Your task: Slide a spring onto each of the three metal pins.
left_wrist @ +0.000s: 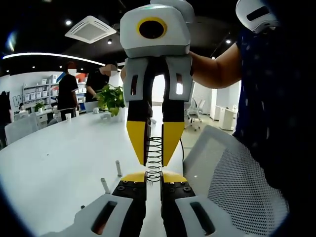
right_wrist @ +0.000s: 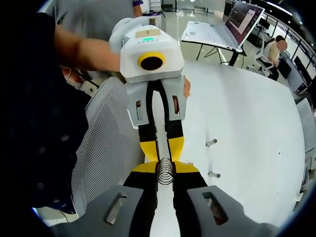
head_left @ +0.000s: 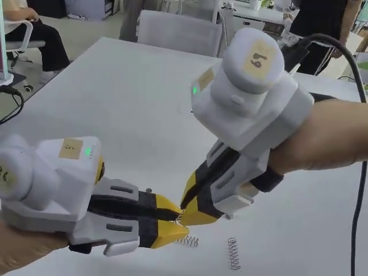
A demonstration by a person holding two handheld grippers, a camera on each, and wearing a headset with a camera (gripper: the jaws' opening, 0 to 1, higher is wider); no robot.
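Left gripper (left_wrist: 154, 176) and right gripper (right_wrist: 165, 168) meet tip to tip, their fingers closed on one spring (left_wrist: 154, 150); two loose springs (head_left: 233, 253) lie on the worktop (head_left: 126, 98).

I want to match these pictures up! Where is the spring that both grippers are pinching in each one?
Head view: the spring is low, near the middle, tiny, where the two grippers' tips meet.
Left gripper view: the spring is in the centre, running up from the view's own jaws.
Right gripper view: the spring is at lower centre, between the view's own jaws.
Shared landmark: the yellow fingertips pinching it.
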